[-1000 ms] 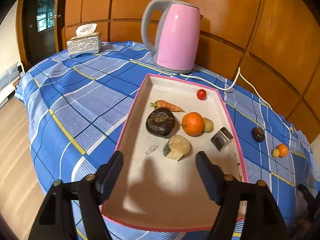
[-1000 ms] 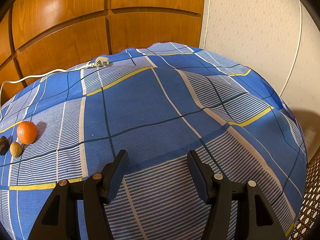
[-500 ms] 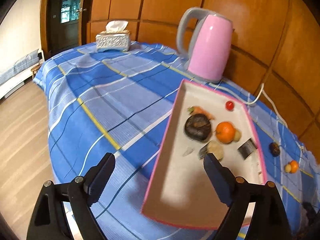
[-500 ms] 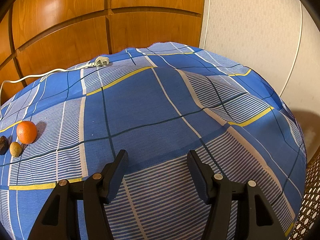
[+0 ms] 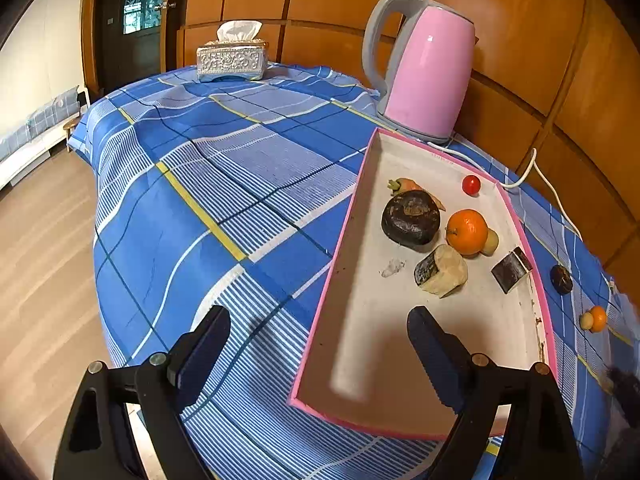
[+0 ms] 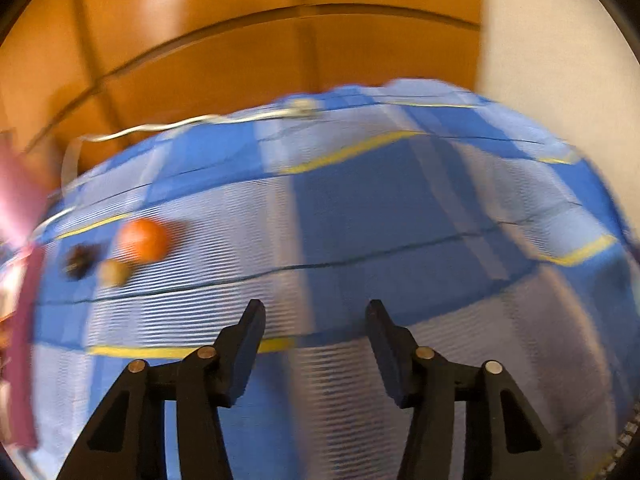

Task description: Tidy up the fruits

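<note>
Two black tools gape empty, right one narrowing (image 6: 316,346), above checked cloth (image 5: 240,184) and a pink-rimmed tray (image 5: 340,256)

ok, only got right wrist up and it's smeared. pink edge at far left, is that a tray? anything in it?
Observer: Yes, a pink-rimmed tray. It holds an orange, a cherry tomato and a carrot, among other pieces.
Operator: what's behind it?
Observer: A pink kettle stands just past the tray's far end.
Operator: left side busy?
Observer: No. The left gripper has just been opening and its fingers hold nothing. In its own view they sit on either side of the tray's left wall.
</note>
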The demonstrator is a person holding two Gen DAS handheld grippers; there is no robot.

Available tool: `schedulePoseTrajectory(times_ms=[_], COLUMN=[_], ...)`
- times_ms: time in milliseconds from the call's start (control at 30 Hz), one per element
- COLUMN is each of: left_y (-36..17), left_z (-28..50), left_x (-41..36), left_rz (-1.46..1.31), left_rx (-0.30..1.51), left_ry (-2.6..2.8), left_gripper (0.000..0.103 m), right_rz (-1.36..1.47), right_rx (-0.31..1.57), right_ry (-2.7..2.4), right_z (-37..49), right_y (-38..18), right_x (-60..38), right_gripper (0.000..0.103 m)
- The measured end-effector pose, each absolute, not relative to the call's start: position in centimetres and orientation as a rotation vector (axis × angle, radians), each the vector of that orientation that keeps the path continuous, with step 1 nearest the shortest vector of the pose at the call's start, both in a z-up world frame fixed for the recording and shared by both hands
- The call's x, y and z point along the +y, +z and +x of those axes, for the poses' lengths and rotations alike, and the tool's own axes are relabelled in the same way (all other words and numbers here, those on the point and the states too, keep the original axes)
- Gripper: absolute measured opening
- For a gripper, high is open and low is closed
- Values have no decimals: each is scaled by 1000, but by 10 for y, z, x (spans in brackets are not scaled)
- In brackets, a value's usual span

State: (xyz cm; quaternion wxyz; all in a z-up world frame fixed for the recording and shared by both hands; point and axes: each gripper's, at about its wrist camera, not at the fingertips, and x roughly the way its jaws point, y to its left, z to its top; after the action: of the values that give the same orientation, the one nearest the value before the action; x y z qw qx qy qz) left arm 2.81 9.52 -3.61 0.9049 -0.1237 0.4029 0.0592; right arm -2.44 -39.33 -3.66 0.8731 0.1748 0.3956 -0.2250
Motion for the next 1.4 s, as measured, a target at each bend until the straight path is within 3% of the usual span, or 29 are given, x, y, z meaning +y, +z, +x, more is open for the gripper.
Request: schedulePoseTrajectory(times_ms=[200, 533, 633, 700, 1400], left_y=[-36, -41, -44, -46, -45], left_z=[26, 25, 25, 26, 21], left_x=[93, 89, 88, 89, 87], left_rz=[-259, -248, -241, -242, -255], left_rx=[832, 849, 856, 862, 867], left_ry=[113, 106, 108, 112, 98], left_gripper=[91, 91, 92, 92, 93], right_rz=[368, 406, 387, 373, 190], right_rx=[852, 886, 889, 891, 912], right_ry=[-184, -173, -204, -218, -71], right_z=[22, 70, 77, 80, 58], right_y=[-32, -40, -42, -43, -41], right_x=[-339, -324, -323, -321, -281], right_gripper=[53, 52, 34, 27, 26])
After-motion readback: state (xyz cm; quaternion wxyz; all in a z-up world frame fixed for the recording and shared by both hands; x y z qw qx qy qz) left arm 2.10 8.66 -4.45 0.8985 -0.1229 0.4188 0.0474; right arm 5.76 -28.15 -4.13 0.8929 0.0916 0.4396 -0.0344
